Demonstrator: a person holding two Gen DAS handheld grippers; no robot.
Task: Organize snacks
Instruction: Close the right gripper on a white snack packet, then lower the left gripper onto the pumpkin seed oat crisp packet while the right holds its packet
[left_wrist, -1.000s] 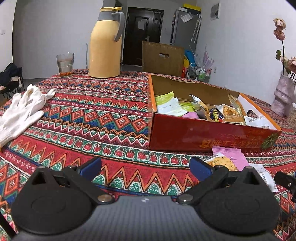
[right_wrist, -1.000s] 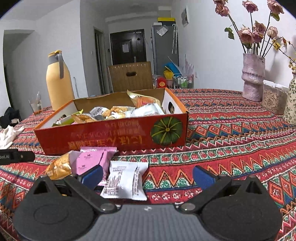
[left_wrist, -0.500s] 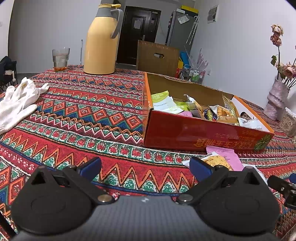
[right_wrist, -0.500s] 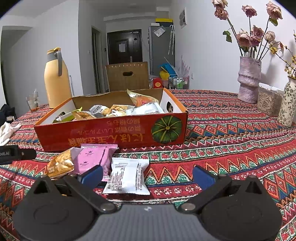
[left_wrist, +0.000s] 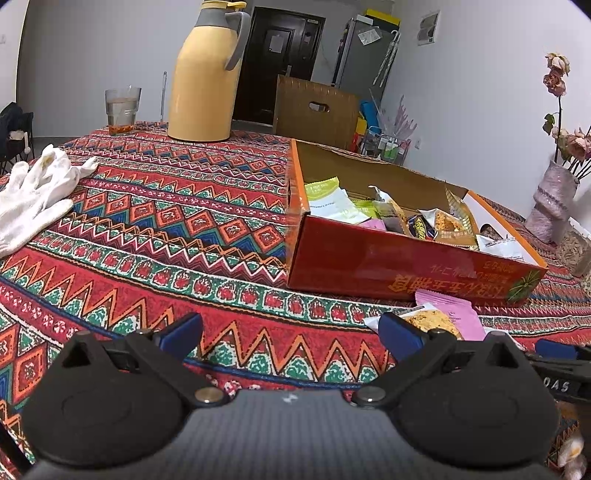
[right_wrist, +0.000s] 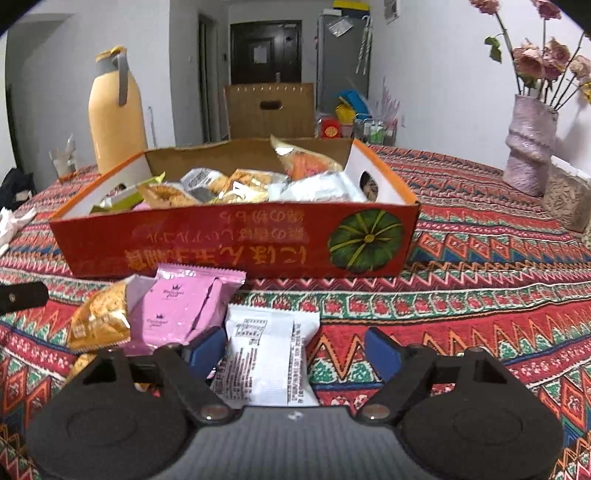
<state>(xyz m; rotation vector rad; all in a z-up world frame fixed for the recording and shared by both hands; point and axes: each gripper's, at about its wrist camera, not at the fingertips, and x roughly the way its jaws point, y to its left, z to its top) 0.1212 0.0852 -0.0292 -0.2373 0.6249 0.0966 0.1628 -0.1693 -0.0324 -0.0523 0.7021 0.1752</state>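
White plastic snack packet (right_wrist: 264, 360), printed with black text, is lying flat on the patterned red woven cloth of the worktop (right_wrist: 480, 295), long axis running away from the right wrist camera toward the red cardboard box (right_wrist: 236, 245). Its near end is sitting between the blue fingers (right_wrist: 380, 354) of the right gripper (right_wrist: 295, 350). These fingers have just been closing; they are standing apart, the left one beside the packet's edge, the right one clear of it, nothing gripped.

Pink foil packet (right_wrist: 181, 306) is lying just left of the white one, tilted, top edge toward the box wall. Golden-brown snack packet (right_wrist: 101, 319) is partly overlapping its left side.

Box is lying with its long side across the right view, printed characters upside down, a green pumpkin picture at its right end; it is filled with mixed wrapped snacks (right_wrist: 236, 184).

Left gripper (left_wrist: 290, 330) is hovering over bare cloth, fingers wide apart, holding nothing.

Left view only: white cotton gloves (left_wrist: 33, 195) and the drinking glass (left_wrist: 122, 110) seen sharply. The yellow thermos jug (left_wrist: 207, 74) is appearing in both. Right view only: the white packet, the full pink ribbed vase (right_wrist: 530, 144) with dried roses.
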